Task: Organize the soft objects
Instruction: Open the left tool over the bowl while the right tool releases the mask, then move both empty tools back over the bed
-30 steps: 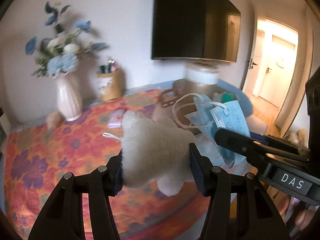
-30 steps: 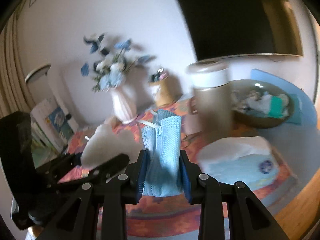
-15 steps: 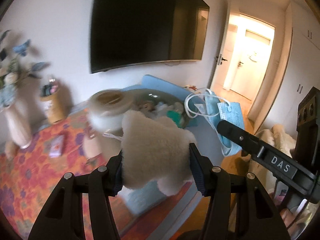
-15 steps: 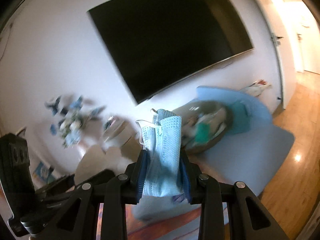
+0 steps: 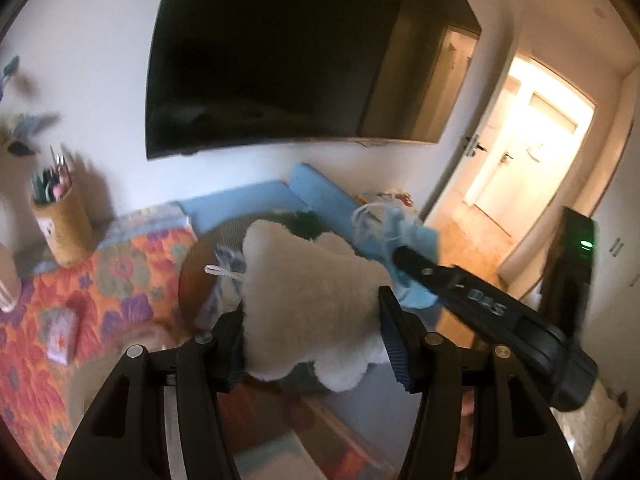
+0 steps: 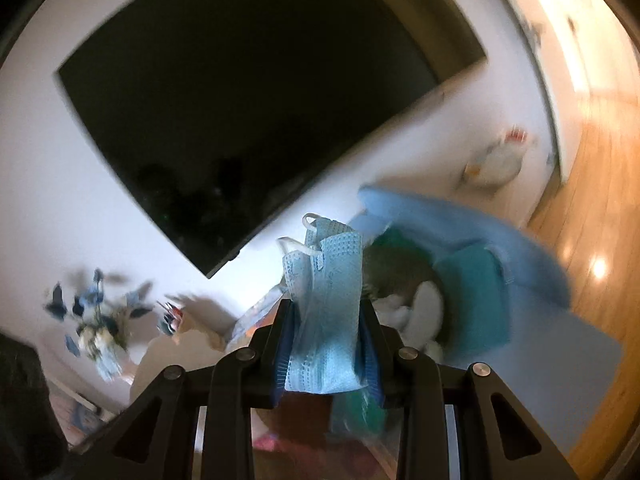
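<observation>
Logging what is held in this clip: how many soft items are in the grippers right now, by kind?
Cream plush toy, between the opening jaws of the left gripper: 1
Light blue face mask, clamped in the right gripper: 1
Total: 2

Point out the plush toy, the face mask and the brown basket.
plush toy (image 5: 316, 308), left wrist view, middle of its fleecy body.
face mask (image 6: 328, 316), right wrist view, pleated front.
brown basket (image 5: 196, 276), left wrist view, left rim.
</observation>
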Tool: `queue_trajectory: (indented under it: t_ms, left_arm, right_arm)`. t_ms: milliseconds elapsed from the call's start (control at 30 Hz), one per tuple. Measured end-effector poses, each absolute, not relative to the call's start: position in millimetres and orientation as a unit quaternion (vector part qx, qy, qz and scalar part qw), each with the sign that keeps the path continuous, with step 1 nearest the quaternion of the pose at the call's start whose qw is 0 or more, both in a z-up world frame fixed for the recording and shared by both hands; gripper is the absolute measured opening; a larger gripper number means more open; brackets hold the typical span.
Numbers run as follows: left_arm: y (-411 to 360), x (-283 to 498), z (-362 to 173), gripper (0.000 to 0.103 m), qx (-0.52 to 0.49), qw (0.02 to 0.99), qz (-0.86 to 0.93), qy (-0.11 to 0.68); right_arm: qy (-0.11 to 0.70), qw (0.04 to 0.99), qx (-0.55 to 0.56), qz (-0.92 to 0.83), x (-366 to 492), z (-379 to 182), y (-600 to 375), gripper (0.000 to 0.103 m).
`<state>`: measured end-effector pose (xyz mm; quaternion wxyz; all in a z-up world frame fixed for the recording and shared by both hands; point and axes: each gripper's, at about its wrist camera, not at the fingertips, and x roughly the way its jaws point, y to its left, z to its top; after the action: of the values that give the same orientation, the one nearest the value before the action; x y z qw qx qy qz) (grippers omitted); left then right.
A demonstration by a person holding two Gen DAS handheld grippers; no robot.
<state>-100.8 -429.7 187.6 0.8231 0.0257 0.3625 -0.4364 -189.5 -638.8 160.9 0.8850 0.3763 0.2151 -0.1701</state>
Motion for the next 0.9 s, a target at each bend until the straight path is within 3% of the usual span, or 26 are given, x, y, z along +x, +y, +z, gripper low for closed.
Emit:
queue_trajectory:
  t_ms: [33,100,500,633,700,733,900]
  left_arm:
    - [-433.5,-97.1,186.8,0.060,0.025,0.825,-0.431,0.364]
    - [-440.9,-88.7,182.4,0.070,0.026,0.832,-0.412,0.370]
    - [-412.6,-126.9,207.8,0.073,0.064,0.837,-0.446,0.311]
    - [-358.8,-154.8,226.1,0.080,0.066,0.854,-0.445,0.261]
    - [-328.9,-162.9,231.3,0.080,0.066,0.862,-0.437,0.247]
    - [-307.9,-164.5,232.8,0.080,0.065,0.868,-0.429,0.244]
    - [-227.5,-145.8,228.3,0.080,0.049,0.891,-0.370,0.260]
  right_arm:
    - [0.226,0.880,0.386,-0.161,-177.9,155.0,-644.8,0.035]
    - [0.247,0.866,0.412,-0.139,-161.1,141.7,-657.6,0.056]
    - [0.221,0.866,0.420,-0.155,-222.8,141.4,-634.0,0.059]
    - [0.209,0.894,0.372,-0.138,-249.8,162.6,-585.9,0.064]
    - [0.204,0.909,0.340,-0.129,-263.5,168.2,-554.4,0.078]
    - [0.198,0.917,0.324,-0.121,-270.0,169.5,-536.9,0.080]
    - [0.204,0.946,0.246,-0.055,-279.1,163.7,-446.0,0.080]
